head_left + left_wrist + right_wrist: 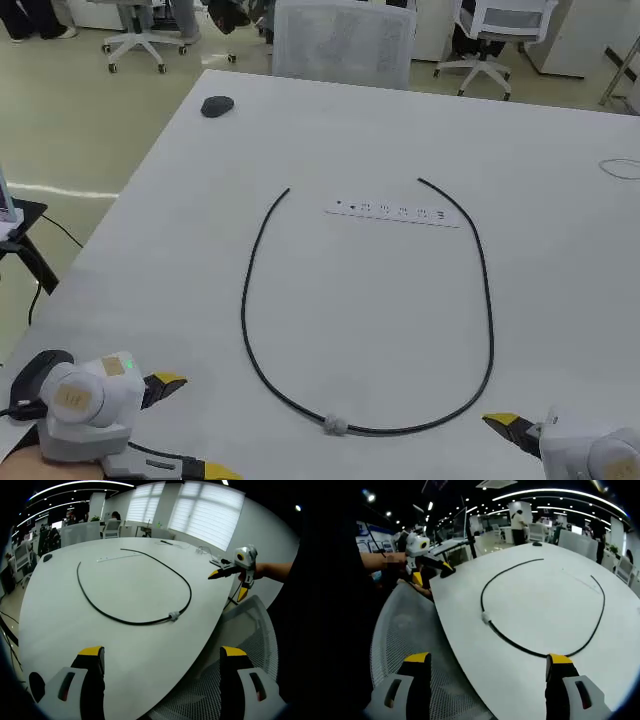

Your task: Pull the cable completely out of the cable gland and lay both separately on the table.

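Left gripper [162, 651] and right gripper [487, 659] hang at the near edge of the white table [350, 310], either side of the cable [243, 310].
The left gripper's jaws are spread wide and hold nothing. A dark mouse [217, 105] sits far back on the left. The black cable lies in an open loop, with the small grey gland [335, 424] on its near bend. A white power strip [395, 212] lies between the cable's far ends. The right gripper's jaws are spread too, and empty.

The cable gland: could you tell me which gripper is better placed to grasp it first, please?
Left, marginally. The cable gland lies centred ahead of the open left gripper, which reaches over the table; the right gripper hangs back over the chair mesh.
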`<state>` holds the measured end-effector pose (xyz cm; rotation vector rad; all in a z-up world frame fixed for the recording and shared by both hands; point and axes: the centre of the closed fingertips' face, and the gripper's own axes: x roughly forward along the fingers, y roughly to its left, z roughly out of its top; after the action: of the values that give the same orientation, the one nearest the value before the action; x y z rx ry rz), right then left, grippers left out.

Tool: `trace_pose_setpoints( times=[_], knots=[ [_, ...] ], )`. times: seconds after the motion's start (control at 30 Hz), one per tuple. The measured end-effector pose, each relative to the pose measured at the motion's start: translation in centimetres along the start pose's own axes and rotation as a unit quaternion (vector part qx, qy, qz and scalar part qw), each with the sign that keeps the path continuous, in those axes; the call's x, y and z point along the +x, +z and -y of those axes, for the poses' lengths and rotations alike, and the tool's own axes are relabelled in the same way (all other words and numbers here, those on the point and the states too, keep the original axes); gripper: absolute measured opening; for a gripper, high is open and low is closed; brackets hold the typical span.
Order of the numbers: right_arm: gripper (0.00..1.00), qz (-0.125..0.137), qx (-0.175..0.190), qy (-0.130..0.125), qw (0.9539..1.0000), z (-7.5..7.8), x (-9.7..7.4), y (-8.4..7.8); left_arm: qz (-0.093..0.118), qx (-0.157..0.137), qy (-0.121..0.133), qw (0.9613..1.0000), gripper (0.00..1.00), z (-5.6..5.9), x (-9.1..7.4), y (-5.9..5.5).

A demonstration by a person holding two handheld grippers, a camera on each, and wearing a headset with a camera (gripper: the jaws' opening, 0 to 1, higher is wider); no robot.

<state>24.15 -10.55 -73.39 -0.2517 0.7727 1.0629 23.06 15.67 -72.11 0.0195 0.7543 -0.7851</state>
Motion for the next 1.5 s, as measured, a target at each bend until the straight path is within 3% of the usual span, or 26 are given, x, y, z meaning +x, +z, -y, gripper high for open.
trace_pose_setpoints(
  times=[0.33,0.77,1.13,1.5],
  knots=[
    [0.97,-0.003,-0.011,0.009,0.9999,0.1,0.9,0.9,-0.008,0.000,-0.001,1.0000,0.97,0.3,0.4,-0.4],
    [0.95,-0.010,-0.025,0.015,0.9995,1.1,2.7,2.2,-0.011,0.001,0.007,0.9999,0.94,-0.3,0.0,-0.5],
    [0.87,-0.041,-0.050,0.024,0.9976,1.0,5.1,3.6,0.001,-0.015,-0.010,0.9998,0.93,0.0,0.7,-0.8],
    [0.75,-0.070,-0.069,0.027,0.9948,1.0,8.0,4.8,-0.010,0.004,-0.023,0.9997,0.93,-0.2,0.8,-1.6]
  ],
)
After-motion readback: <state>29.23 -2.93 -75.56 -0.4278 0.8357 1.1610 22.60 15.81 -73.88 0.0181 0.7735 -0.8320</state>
